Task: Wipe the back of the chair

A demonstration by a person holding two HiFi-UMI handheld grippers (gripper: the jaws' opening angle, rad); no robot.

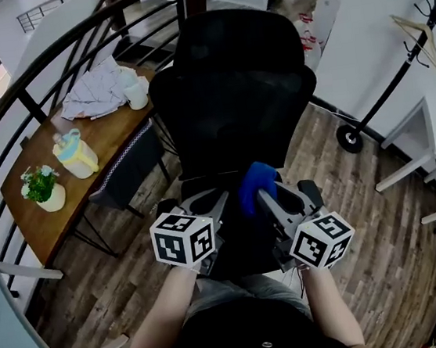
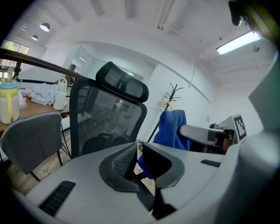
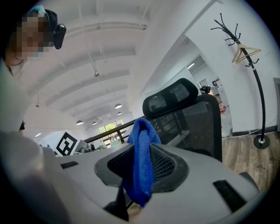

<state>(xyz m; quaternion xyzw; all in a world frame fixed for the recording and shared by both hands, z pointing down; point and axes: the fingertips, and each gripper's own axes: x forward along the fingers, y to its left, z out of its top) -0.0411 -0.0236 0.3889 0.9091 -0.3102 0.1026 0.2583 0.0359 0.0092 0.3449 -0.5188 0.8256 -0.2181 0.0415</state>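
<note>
Blue cloth [image 3: 142,144] is pinched between the right gripper [image 3: 141,165] fingers [image 3: 168,168]. It's folded, sticks up above them, and a tail hangs below. Grip looks firm, with both pads on the fabric.

Left gripper [image 2: 138,159]: fingers [image 2: 118,162] are nearly together with only a thin slit, nothing gripped. The blue seen through the slit is the cloth, hanging from the right gripper beyond.

Head view: both grippers are side by side, low in the frame, marker cubes [image 1: 183,239] toward the camera, fingers aimed at the chair [image 1: 231,89].

The chair is black with a mesh back and headrest [image 2: 122,81], upright, directly ahead of both grippers. Both gripper views show the mesh back [image 3: 192,127] near but apart from the fingers. The cloth isn't on it, so there's no contact with the chair.

Surroundings:
- Wooden surface [image 1: 110,131] sits left of the chair, against a black railing [image 1: 68,42].
- On it are a yellow jug [image 1: 74,154], a potted plant [image 1: 42,185], a white mug [image 1: 137,96] and a pile of pale fabric [image 1: 96,90].
- Grey chair [image 1: 127,169] is tucked at that surface, between it and the black chair.
- Coat stand [image 1: 396,84] stands right of the chair near the white wall, with a wooden hanger [image 1: 418,34] on it.
- The floor [image 1: 366,222] is wood plank.
</note>
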